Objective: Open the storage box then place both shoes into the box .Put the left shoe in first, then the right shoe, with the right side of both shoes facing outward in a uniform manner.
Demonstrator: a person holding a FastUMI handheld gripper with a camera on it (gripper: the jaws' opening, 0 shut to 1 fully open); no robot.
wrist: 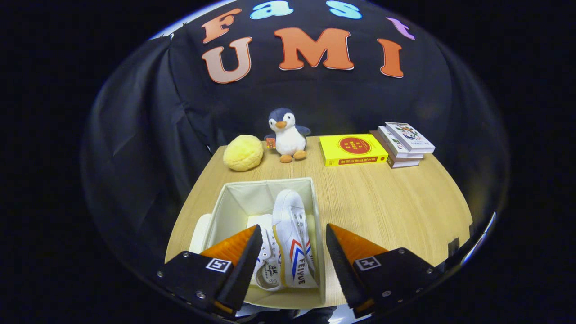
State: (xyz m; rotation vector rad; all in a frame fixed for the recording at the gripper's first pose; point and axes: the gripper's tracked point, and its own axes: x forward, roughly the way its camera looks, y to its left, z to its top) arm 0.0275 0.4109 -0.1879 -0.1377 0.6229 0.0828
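Note:
An open cream fabric storage box (245,195) stands on the wooden table, below and just ahead of my fingers. Two white canvas shoes lie inside it on their sides. The right-hand shoe (294,234) leans against the box's right wall, its red and blue stripes facing up and outward. The other shoe (268,265) lies to its left, partly hidden behind my left finger. A cream lid (199,234) lies flat beside the box's left wall. My gripper (293,261) hovers above the box, open, with its fingers apart and touching neither shoe.
Along the table's far edge sit a yellow round plush (243,153), a penguin toy (286,135), a yellow book (353,150) and a small stack of books (402,144). Bare wooden tabletop (391,207) stretches to the right of the box.

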